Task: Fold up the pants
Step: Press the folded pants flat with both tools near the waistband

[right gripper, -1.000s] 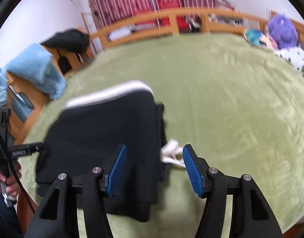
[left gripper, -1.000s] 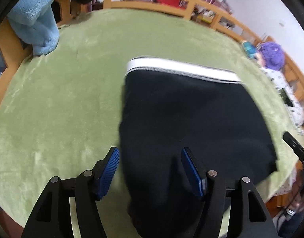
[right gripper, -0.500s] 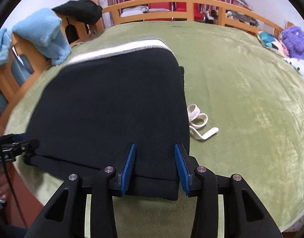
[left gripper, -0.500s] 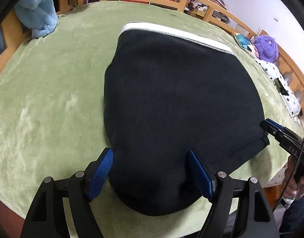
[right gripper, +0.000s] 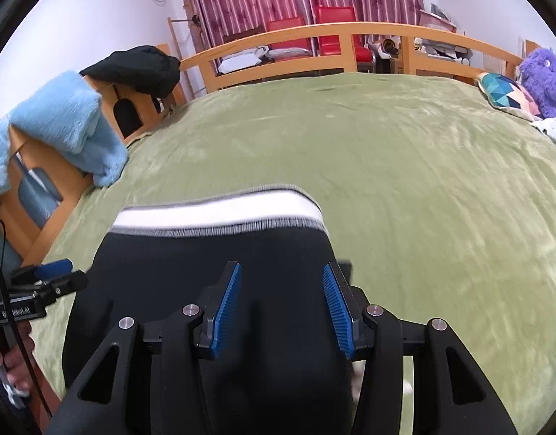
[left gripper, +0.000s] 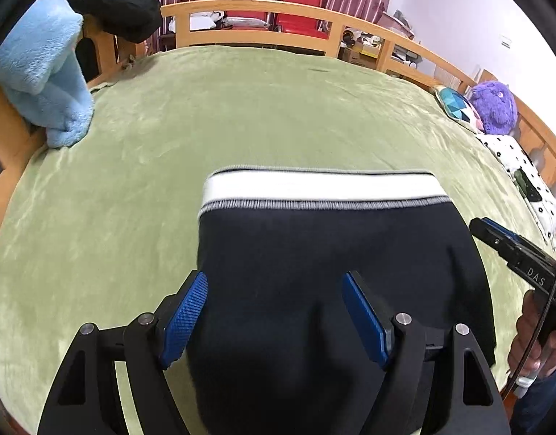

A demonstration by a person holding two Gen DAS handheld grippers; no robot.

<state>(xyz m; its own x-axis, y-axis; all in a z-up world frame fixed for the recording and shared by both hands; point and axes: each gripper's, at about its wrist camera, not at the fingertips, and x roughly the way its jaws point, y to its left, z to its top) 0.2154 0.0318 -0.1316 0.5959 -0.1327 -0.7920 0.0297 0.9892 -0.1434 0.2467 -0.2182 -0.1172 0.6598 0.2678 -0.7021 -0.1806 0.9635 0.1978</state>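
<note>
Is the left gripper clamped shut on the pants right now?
No: the left gripper is open, its blue pads wide apart over the black pants.

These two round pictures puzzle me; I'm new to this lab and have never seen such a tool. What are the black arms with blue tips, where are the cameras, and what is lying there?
Each picture comes from a fisheye camera mounted on a hand-held gripper, looking forward along its two fingers. The black arms with blue pads are the jaws. One view shows the left gripper, the other the right gripper. Each also shows the other tool at its edge, held in a person's hand.

Black pants with a white waistband lie folded on a green blanket covering a wooden-railed bed. Both pairs of jaws stand open over the pants' near edge; nothing is held. A blue towel hangs on the rail, and a purple plush toy sits at the far side.
</note>
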